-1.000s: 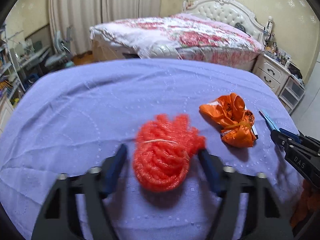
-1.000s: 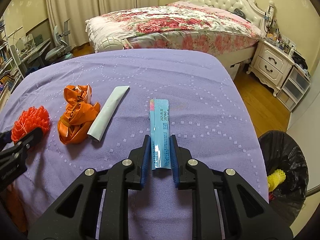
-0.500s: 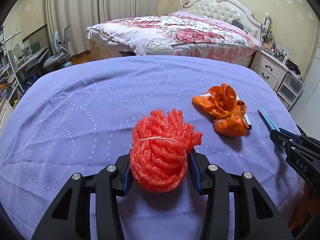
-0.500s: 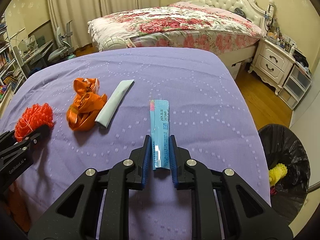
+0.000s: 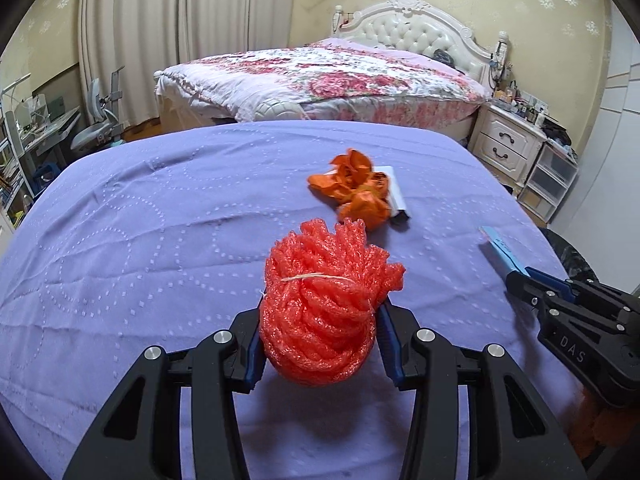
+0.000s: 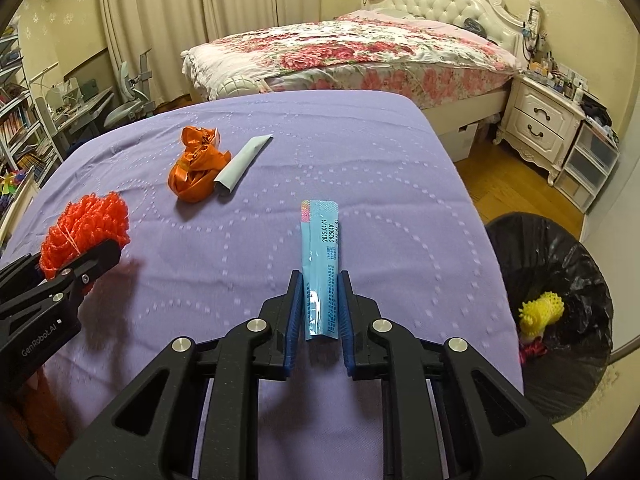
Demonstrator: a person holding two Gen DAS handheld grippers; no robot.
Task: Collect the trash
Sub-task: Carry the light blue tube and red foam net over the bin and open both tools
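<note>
Left claw (image 5: 320, 336): pinches the red foam net from both sides, its blue pads pressed into the bundle; the jaws have just been closing on it.
Right claw (image 6: 319, 312): pressed together on the near end of the blue packet, which sticks out forward between the pads.
Bed (image 6: 360, 52): floral quilt and white tufted headboard, beyond the far edge of the purple cloth.
Purple cloth (image 5: 160, 240): covers the flat top on which the rest of the trash lies; dotted circle pattern, a few creases.
Trash bin (image 6: 560, 280): lined with a black bag, on the floor just beside the right edge of the cloth; a yellow foam net (image 6: 540, 312) lies inside.
Nightstand (image 6: 540, 120): white, with drawers, right of the bed.
Red foam net (image 5: 324, 304): tied round with a pale string, held in the left claw above the near part of the cloth.
Orange bag (image 6: 196, 168): crumpled, on the cloth beyond the net.
Grey wrapper (image 6: 242, 160): flat, touching the orange bag's right side.
Blue packet (image 6: 320, 264): long, thin, printed with dates, held in the right claw.
</note>
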